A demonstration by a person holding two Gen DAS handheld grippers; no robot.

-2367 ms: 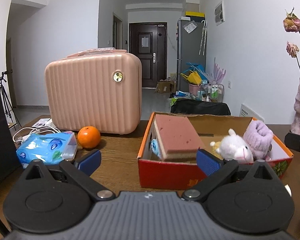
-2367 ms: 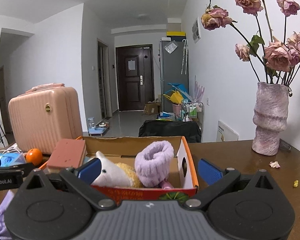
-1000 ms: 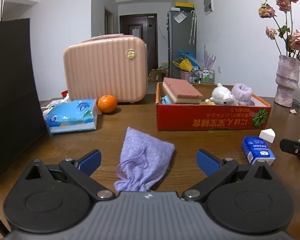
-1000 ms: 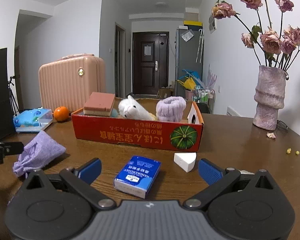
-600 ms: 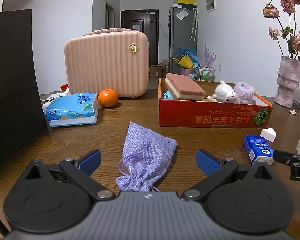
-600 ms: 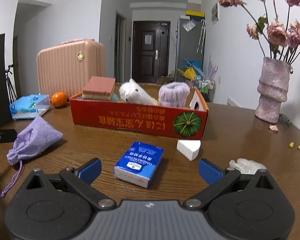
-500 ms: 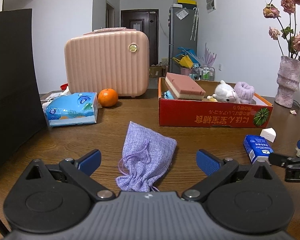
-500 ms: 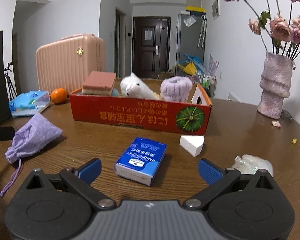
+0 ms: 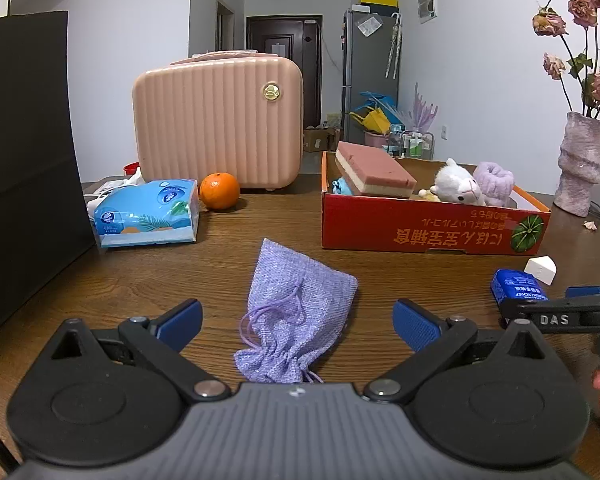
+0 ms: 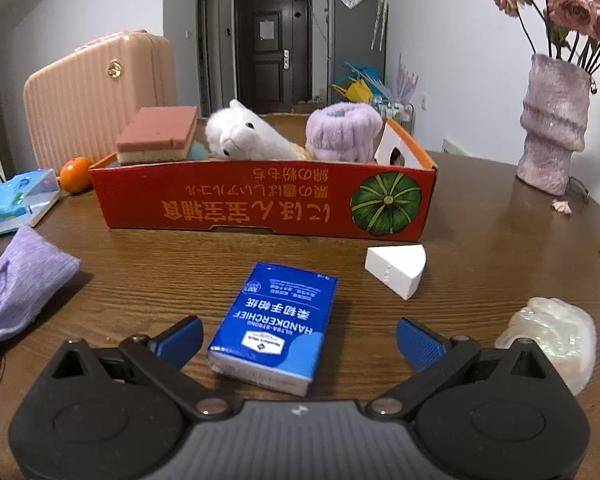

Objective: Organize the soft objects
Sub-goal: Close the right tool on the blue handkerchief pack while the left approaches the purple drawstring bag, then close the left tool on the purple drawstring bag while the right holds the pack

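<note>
A lilac drawstring pouch (image 9: 298,312) lies on the wooden table, between the blue pads of my open left gripper (image 9: 296,322). A blue handkerchief pack (image 10: 274,326) lies between the pads of my open right gripper (image 10: 298,338). Beyond both stands a red cardboard box (image 10: 260,208) that holds a pink sponge (image 10: 158,140), a white plush alpaca (image 10: 242,134) and a purple fluffy band (image 10: 342,132). A white wedge sponge (image 10: 396,270) and a pale crumpled lump (image 10: 552,338) lie to the right of the pack. The pouch (image 10: 18,284) also shows at the right wrist view's left edge.
A pink suitcase (image 9: 218,120), an orange (image 9: 219,191) and a blue tissue pack (image 9: 148,214) sit at the back left. A black panel (image 9: 24,168) stands at the left edge. A purple vase (image 10: 552,124) with dried roses is at the back right.
Both grippers have drawn back from the box and dropped low to the table. The left now straddles the pouch, the right the handkerchief pack, which looms closer than half a second ago.
</note>
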